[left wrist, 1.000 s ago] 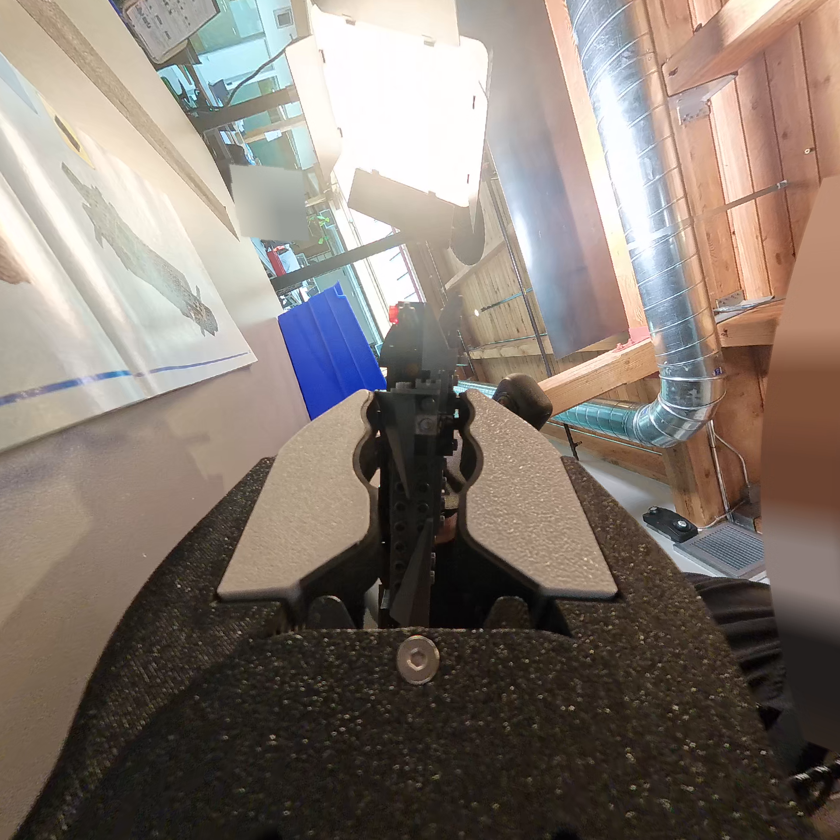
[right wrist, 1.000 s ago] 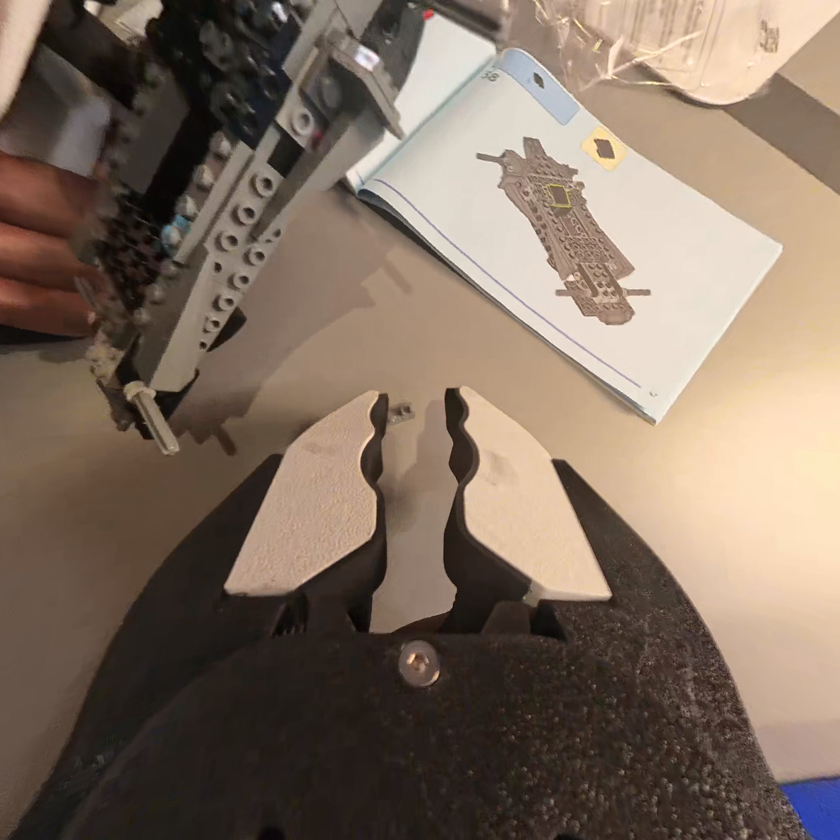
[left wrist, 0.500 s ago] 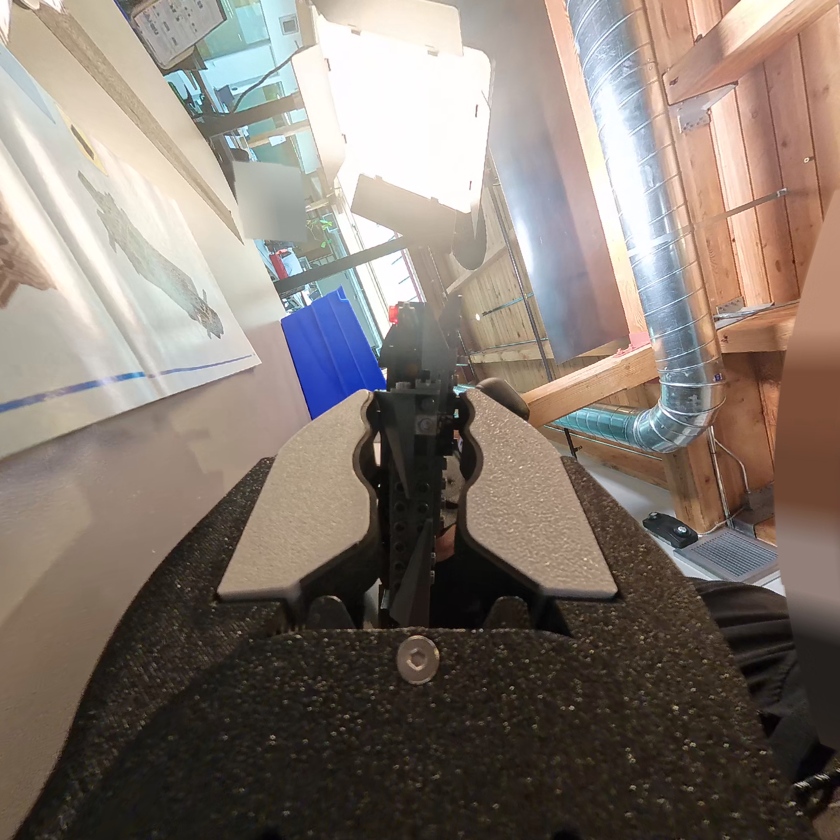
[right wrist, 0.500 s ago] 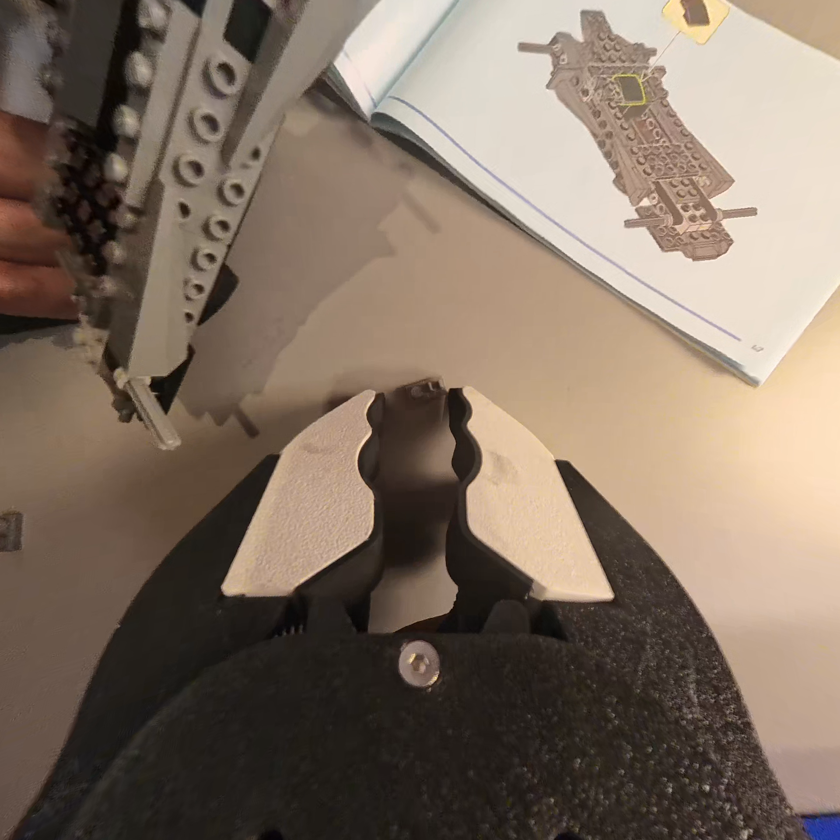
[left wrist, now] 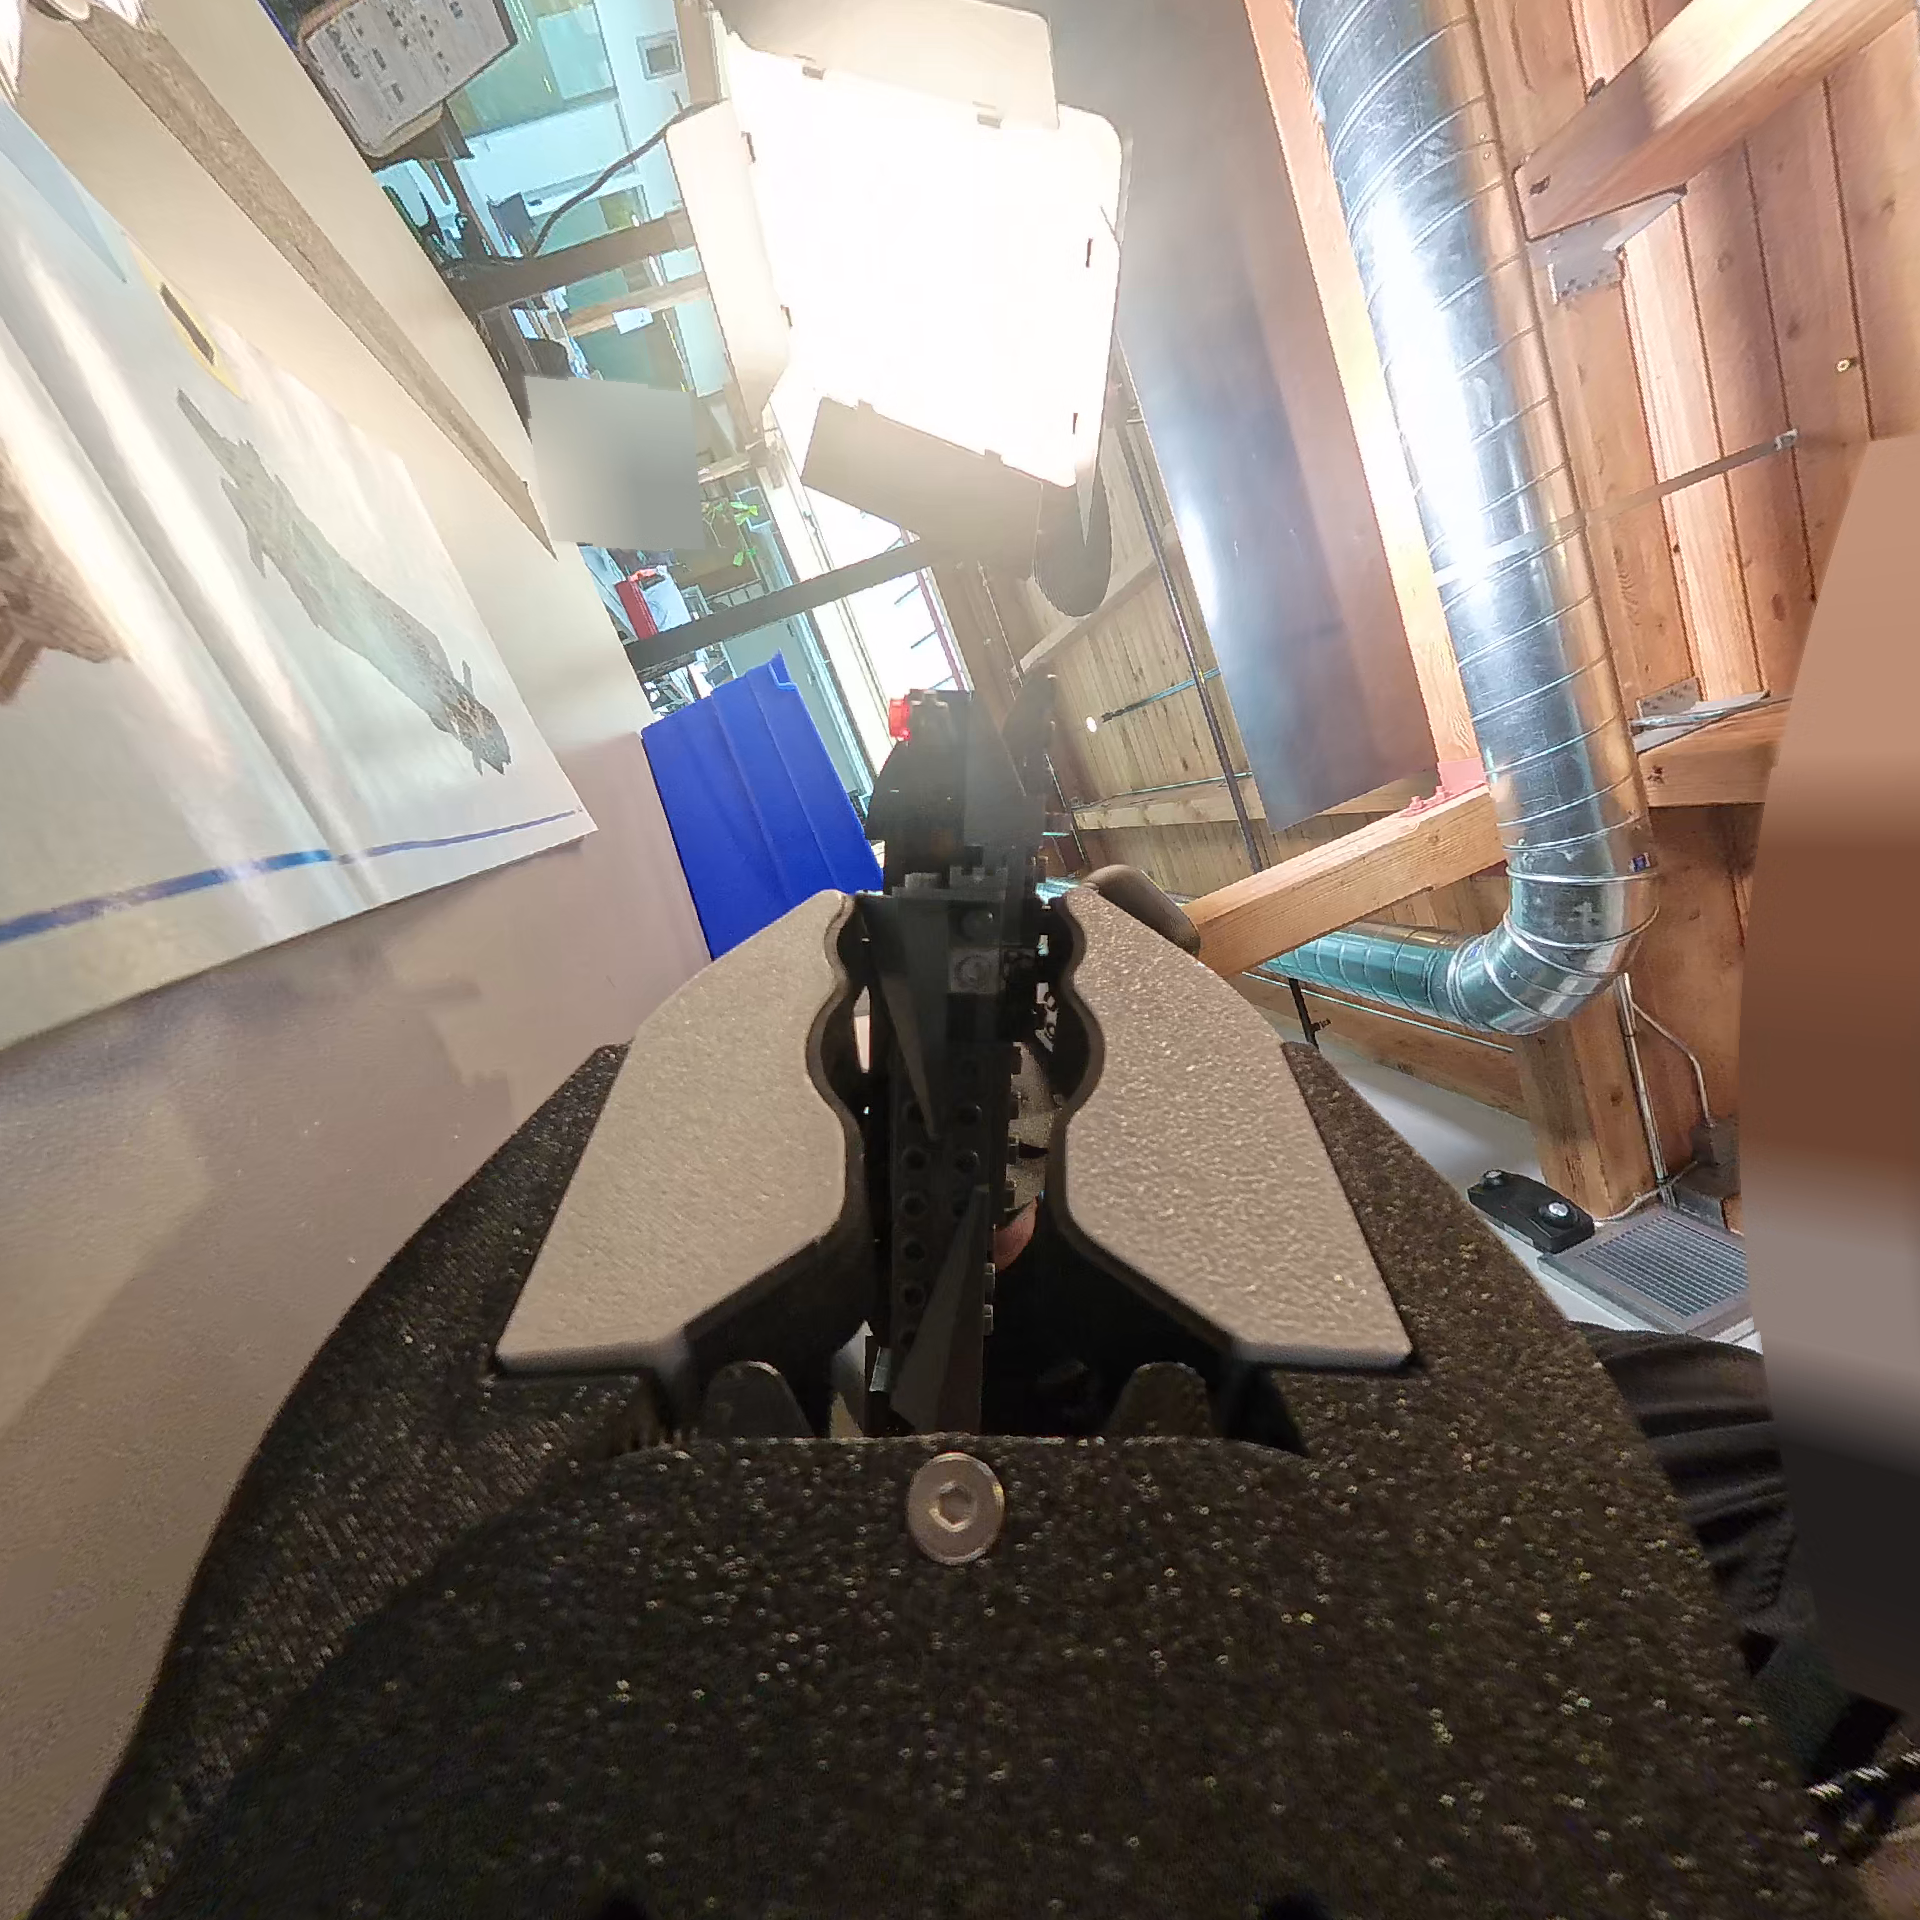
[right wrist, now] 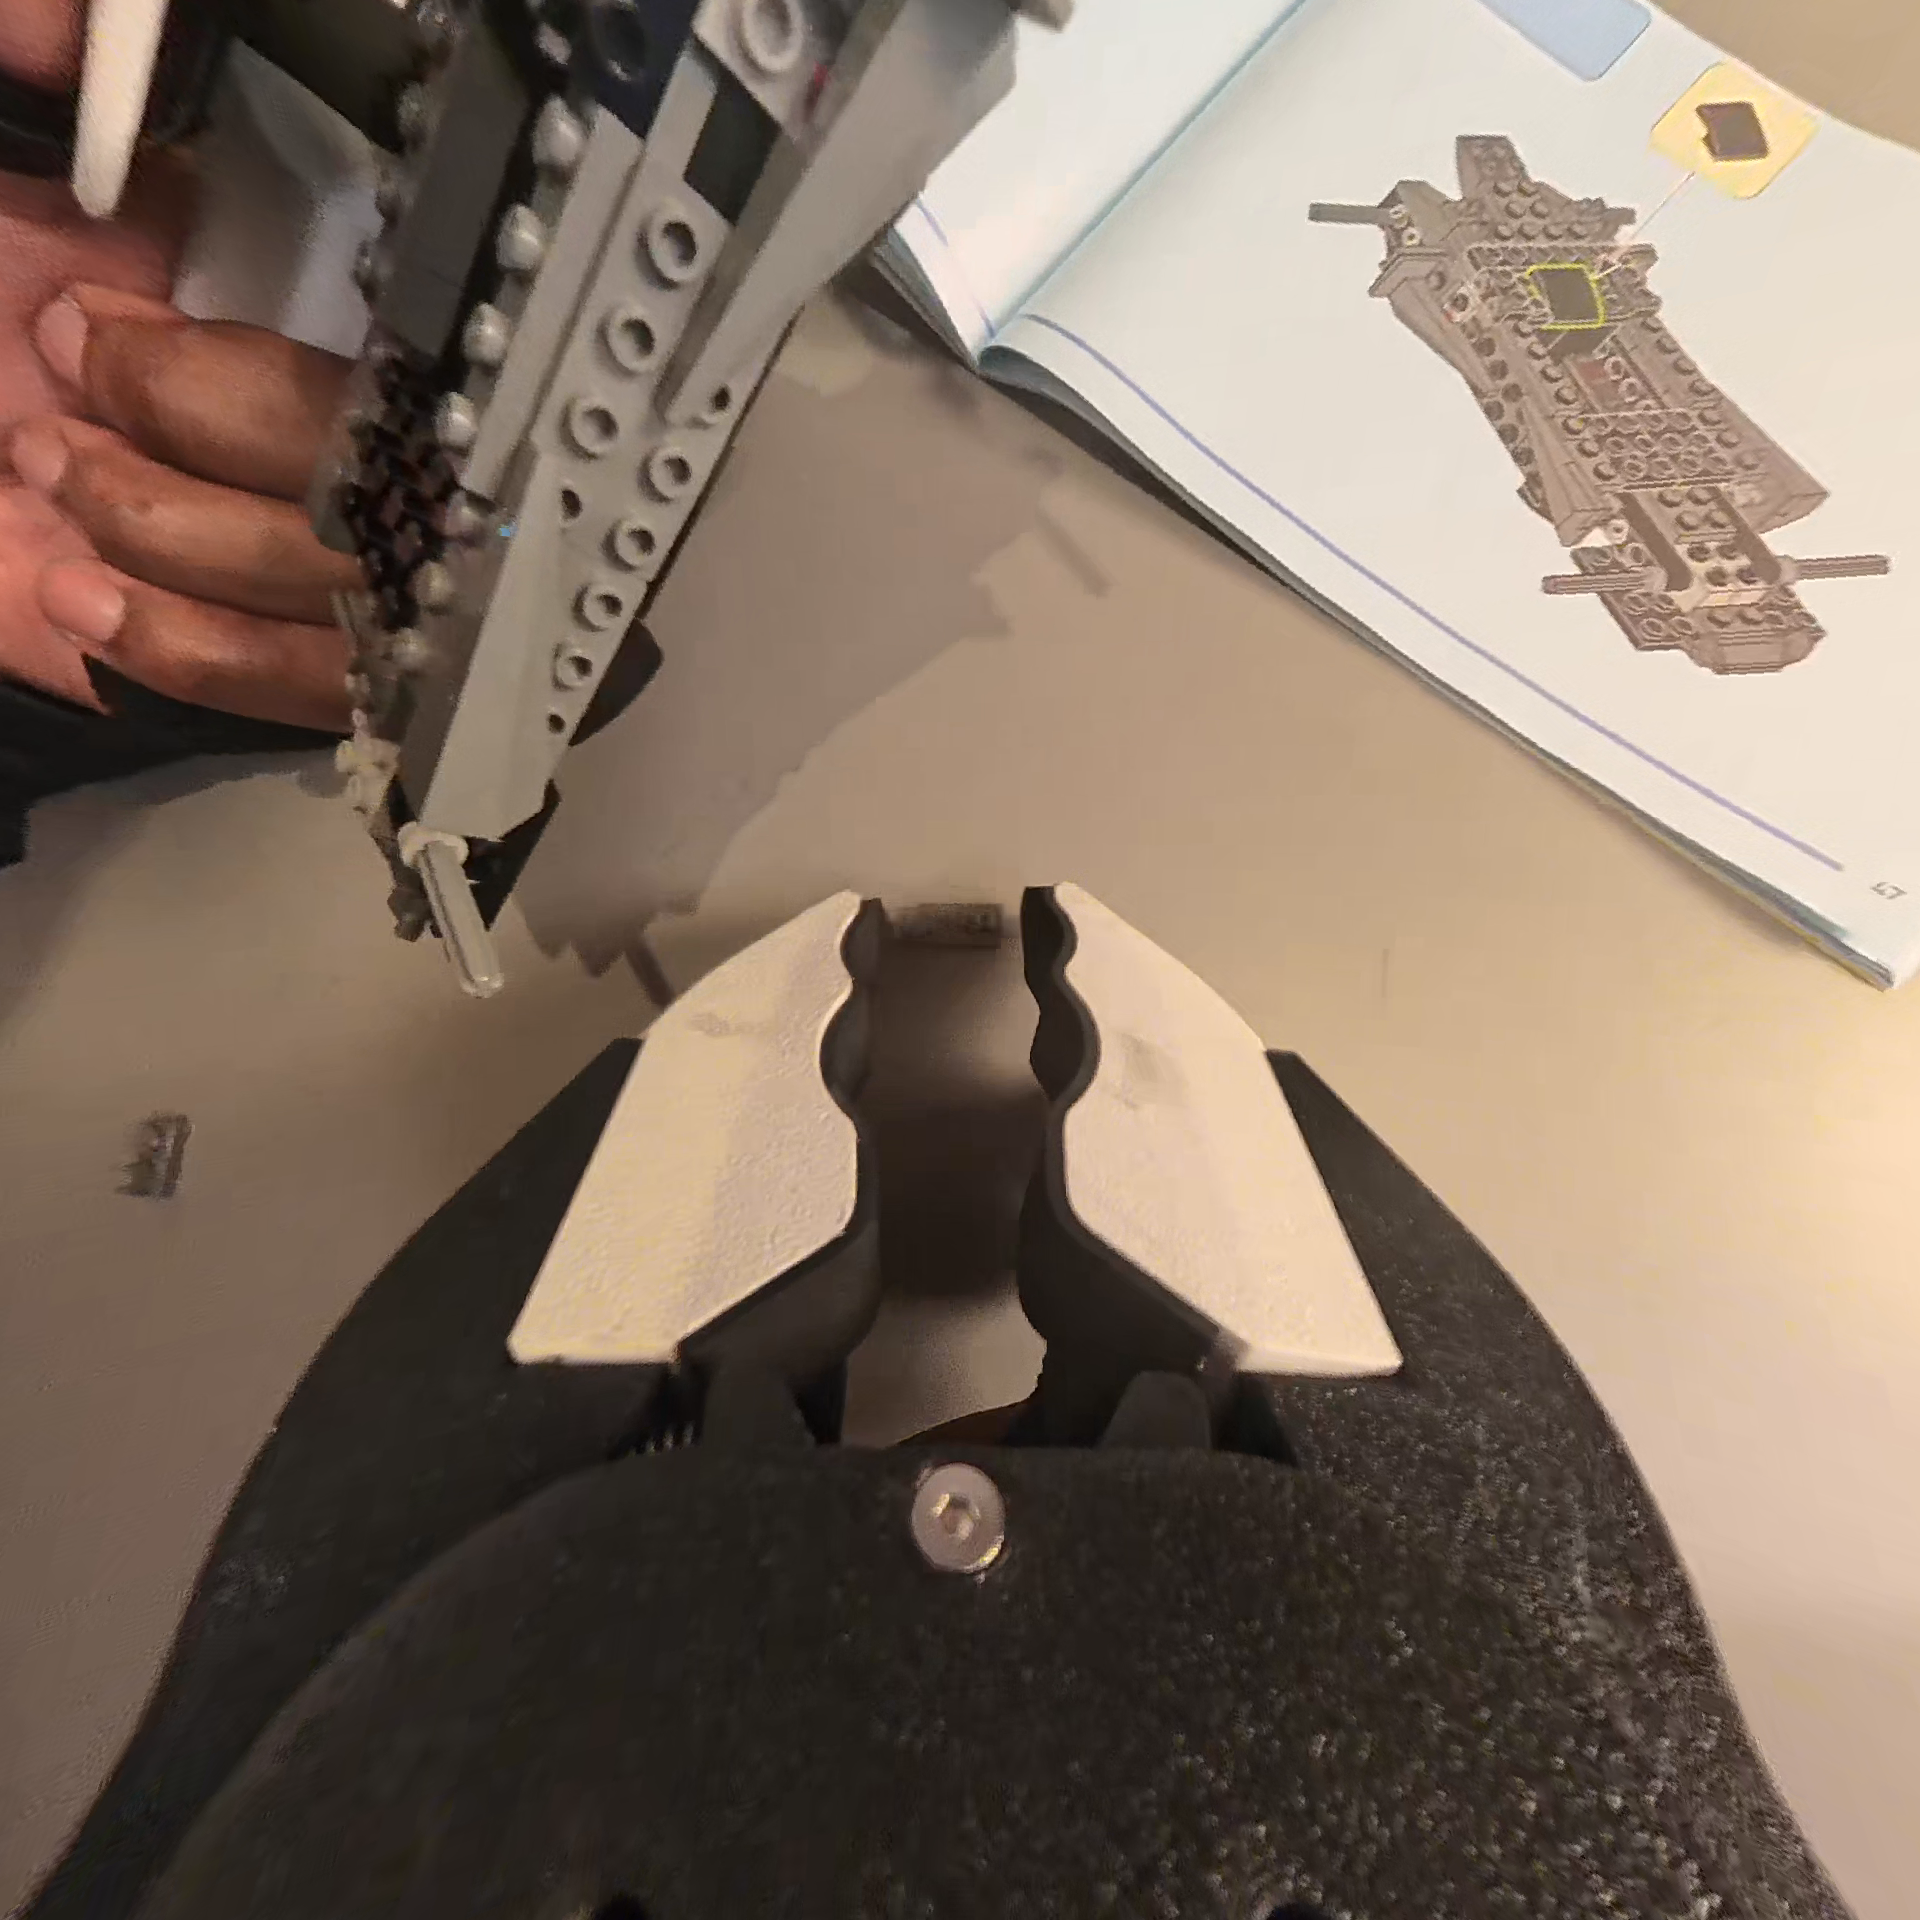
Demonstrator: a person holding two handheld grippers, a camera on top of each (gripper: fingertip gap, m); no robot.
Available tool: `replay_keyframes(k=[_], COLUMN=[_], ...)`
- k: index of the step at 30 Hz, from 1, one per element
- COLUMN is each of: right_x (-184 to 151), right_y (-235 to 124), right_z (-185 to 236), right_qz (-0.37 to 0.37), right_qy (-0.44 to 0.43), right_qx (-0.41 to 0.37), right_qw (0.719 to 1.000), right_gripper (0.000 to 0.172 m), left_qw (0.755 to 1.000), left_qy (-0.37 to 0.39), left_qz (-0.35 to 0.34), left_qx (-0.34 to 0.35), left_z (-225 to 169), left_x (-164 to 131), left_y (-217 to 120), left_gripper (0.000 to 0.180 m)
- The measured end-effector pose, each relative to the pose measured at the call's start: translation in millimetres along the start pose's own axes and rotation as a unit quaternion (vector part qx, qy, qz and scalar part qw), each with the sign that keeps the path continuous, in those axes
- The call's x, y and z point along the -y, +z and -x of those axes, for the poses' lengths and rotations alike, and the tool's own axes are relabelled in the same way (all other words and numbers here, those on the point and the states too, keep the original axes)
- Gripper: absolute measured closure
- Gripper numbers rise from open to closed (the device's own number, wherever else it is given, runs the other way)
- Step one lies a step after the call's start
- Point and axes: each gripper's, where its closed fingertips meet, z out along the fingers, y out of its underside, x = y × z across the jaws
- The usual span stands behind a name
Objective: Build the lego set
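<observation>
Bricks of the dark grey model (left wrist: 940,1060) sat clamped in my left gripper (left wrist: 956,914): stiff but snap-apart, best held by its beam. My right gripper (right wrist: 943,904) stood open around a small grey piece (right wrist: 945,923).

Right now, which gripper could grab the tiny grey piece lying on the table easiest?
Probably the right gripper: its open fingertips sit around the small grey piece. The left gripper already clamps the brick model.

bare bench (right wrist: 1195,831) lies ahead of the right gripper (right wrist: 943,914); brick model (right wrist: 582,436) crowds left, booklet (right wrist: 1455,468) right.
</observation>
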Motion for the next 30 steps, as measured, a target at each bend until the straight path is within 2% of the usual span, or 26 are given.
replay_keyframes(k=[7,15,21,30], right_x=[-10.6,0.5,-6.2,-6.4], right_y=[-4.4,-10.7,-5.1,1.7], right_z=[20.2,11.8,12.8,12.9], right_qz=[0.019,0.0,0.042,0.063], right_qy=[-0.016,-0.064,-0.115,-0.124], right_qx=[0.012,0.015,0.037,0.04], right_qw=[1.0,0.998,0.992,0.989], right_gripper=[0.147,0.153,0.159,0.164], left_qw=[1.0,1.0,0.999,0.996], left_qy=[-0.002,0.001,-0.014,-0.03], left_qz=[-0.001,0.005,0.026,0.043], left_qx=[-0.002,0.013,0.045,0.075], left_z=[-0.2,2.1,9.7,17.8], left_x=[0.4,5.5,2.3,-2.2], left_y=[-0.3,-5.6,-8.8,-11.6], left_gripper=[0.147,0.147,0.147,0.147])
